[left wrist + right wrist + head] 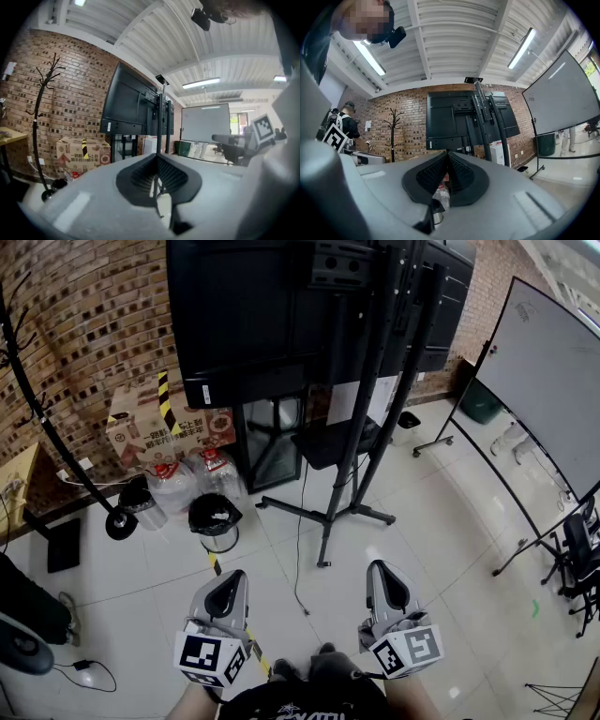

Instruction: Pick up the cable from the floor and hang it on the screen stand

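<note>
A thin black cable (299,549) lies on the white tile floor, trailing from the base of the black screen stand (349,456) toward me. The stand carries a large dark screen (253,315). My left gripper (232,577) and right gripper (380,568) are held low and side by side, short of the stand, with the cable's near end on the floor between them. Both are shut with nothing in them. The stand also rises ahead in the left gripper view (159,122) and in the right gripper view (485,126).
At left stand a coat rack (56,427), a cardboard box (159,427), water bottles (173,486) and a black bin (215,517). A wheeled whiteboard (548,381) stands at right, with an office chair (581,559) beyond it. Yellow-black tape (234,606) crosses the floor.
</note>
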`<state>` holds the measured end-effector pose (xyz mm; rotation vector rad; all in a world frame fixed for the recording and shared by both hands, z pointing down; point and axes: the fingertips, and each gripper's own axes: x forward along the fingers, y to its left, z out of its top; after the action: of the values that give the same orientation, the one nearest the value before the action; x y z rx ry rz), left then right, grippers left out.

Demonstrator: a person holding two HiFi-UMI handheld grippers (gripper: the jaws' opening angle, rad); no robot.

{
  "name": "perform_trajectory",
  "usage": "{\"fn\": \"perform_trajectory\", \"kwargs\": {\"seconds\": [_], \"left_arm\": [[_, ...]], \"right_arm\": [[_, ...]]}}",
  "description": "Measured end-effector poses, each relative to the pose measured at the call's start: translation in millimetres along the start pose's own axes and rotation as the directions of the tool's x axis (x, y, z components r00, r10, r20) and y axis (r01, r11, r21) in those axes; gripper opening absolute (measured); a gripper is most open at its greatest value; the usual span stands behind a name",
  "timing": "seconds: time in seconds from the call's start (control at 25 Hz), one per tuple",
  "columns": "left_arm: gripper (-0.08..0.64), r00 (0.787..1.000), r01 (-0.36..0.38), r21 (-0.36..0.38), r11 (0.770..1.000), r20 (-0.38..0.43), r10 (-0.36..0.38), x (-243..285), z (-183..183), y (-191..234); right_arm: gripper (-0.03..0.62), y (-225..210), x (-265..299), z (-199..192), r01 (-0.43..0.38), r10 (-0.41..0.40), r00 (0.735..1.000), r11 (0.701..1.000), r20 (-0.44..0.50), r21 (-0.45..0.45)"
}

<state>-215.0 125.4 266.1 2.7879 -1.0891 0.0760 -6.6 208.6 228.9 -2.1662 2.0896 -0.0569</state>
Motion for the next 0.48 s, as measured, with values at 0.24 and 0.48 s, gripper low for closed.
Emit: {"fn": "perform_trajectory", "kwargs": {"seconds": [0.24,0.48], "left_arm": [[0.005,1.0,-0.016,0.029,0.999,-0.008,0.016,15.9,13.3,3.0],[0.005,0.998,-0.062,0.056,0.996,-0.02,0.064,58.5,1.5,10.9]], "right_arm": [[0.008,-18.1,23.3,-2.4,-0.007,0.007,1.0,1.0,0.02,-0.02],[0.008,-54.7,78.5,-28.6,-0.043,0.043,0.999,0.999,0.015,0.006]]}}
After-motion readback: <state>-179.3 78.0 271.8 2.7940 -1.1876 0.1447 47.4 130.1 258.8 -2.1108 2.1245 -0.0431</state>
